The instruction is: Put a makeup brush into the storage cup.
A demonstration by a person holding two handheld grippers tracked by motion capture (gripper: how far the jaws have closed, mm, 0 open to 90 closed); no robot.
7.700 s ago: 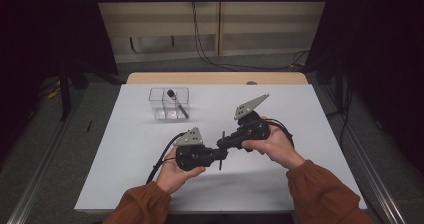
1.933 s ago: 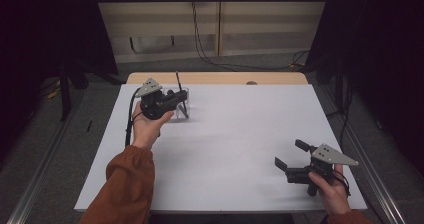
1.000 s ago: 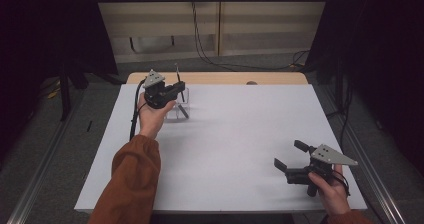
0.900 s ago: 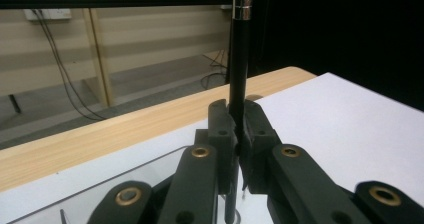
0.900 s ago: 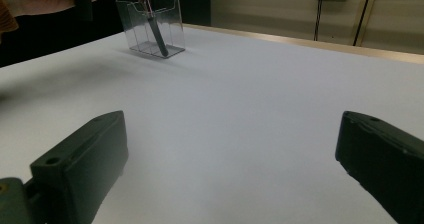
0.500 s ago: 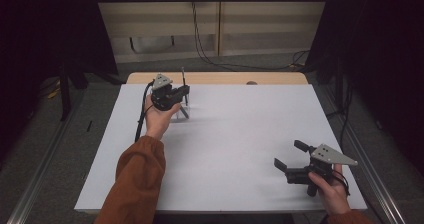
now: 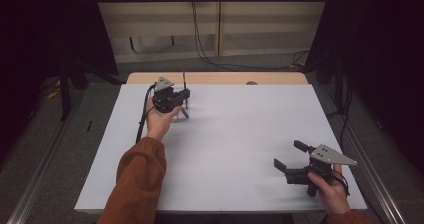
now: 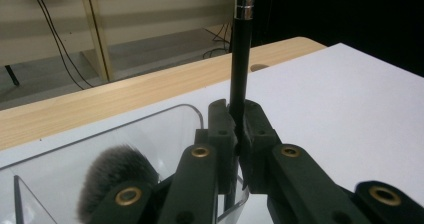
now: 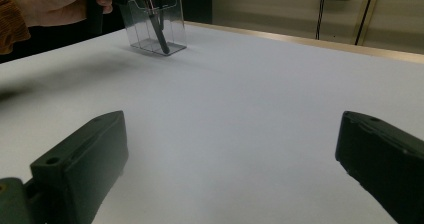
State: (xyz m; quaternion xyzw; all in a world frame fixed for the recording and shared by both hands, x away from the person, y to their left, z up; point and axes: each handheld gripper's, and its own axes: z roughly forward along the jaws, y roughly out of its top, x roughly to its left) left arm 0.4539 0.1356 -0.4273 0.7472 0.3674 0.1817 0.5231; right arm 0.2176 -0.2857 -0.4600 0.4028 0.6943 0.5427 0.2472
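Left gripper [image 8: 239, 134]: jaws clamped on a slim black brush handle [image 8: 241, 64], upright over the clear acrylic organiser box [image 8: 150, 129] at the table's far-left; a grey fluffy brush head [image 8: 117, 171] sits inside. Risk: a tilted handle could snag the box rim and tip it. Right gripper [image 9: 230, 159]: jaws wide, empty. Versus the start: both grippers met mid-table; now well apart.

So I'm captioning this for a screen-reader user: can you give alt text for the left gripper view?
The left gripper is shut on a thin black handle standing upright over a clear box that holds a fluffy dark brush head, on a white table.
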